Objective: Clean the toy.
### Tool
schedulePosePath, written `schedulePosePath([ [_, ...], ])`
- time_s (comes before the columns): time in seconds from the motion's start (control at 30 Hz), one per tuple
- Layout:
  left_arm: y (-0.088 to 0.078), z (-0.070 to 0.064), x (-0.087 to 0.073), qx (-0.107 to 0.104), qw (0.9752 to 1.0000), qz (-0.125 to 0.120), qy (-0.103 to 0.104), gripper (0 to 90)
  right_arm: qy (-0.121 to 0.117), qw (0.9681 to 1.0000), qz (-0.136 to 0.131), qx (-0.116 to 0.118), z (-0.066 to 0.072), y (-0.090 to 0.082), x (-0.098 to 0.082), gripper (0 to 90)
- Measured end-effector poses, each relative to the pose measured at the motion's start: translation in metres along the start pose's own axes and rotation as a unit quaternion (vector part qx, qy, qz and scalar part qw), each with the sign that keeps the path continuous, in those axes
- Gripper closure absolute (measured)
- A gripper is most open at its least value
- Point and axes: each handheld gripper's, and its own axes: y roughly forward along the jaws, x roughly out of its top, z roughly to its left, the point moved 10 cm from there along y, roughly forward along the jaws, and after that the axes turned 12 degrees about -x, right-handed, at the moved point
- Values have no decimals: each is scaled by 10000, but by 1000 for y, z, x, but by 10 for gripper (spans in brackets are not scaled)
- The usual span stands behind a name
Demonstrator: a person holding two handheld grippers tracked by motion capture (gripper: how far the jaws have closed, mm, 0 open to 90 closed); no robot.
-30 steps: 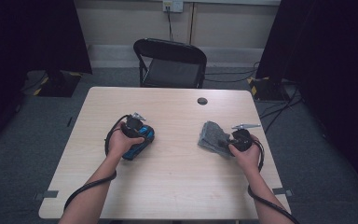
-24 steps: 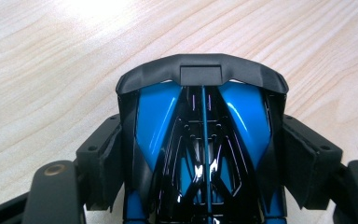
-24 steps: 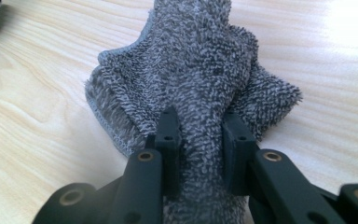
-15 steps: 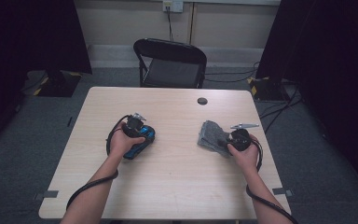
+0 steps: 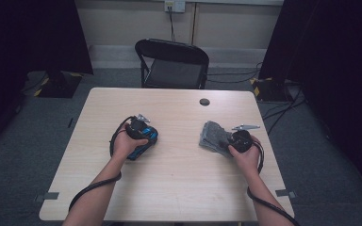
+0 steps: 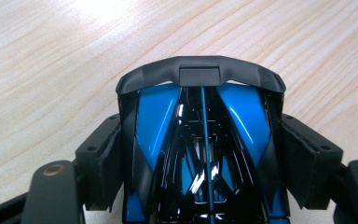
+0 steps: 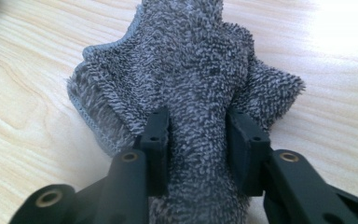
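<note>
Your right gripper (image 7: 198, 140) has just been opening its jaws, though the grey cloth (image 7: 186, 70) is still between them. Your left gripper (image 6: 200, 154) holds the blue toy car (image 6: 200, 116) at both sides; judging by this, you're letting the cloth go.

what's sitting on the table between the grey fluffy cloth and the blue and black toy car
Nothing visible: bare wooden table lies between the grey fluffy cloth, between the right gripper pads, and the blue and black toy car in the left gripper.

One blue toy car (image 5: 143, 140), one grey cloth (image 5: 213, 136), one table (image 5: 169, 188), one chair (image 5: 173, 63)

Blue-and-black glossy toy car (image 6: 200, 154), grey fuzzy cloth (image 7: 191, 88), pale wood-grain table (image 5: 179, 188), black chair (image 5: 172, 59)
</note>
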Motion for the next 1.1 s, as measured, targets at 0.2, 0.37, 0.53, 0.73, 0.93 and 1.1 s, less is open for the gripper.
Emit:
schedulePosePath([
  [0.2,0,0,0,15,10000,13,7,249,-28,10000,-32,-47,0,1,0,529],
  [0.37,0,1,0,32,10000,13,57,243,-55,10000,-41,-62,0,2,1,482],
  [0.53,0,1,0,10,10000,29,59,236,-75,9999,-42,-84,0,2,2,439],
  [0.73,-1,1,-2,5,10000,77,59,223,-96,9999,-76,-87,0,2,2,365],
  [0.93,-1,0,-2,-22,10000,42,-51,210,-86,9999,-79,-97,1,1,3,299],
  [1.1,-3,-2,-3,-62,9999,77,-51,203,-115,9998,-98,-118,0,0,4,266],
])
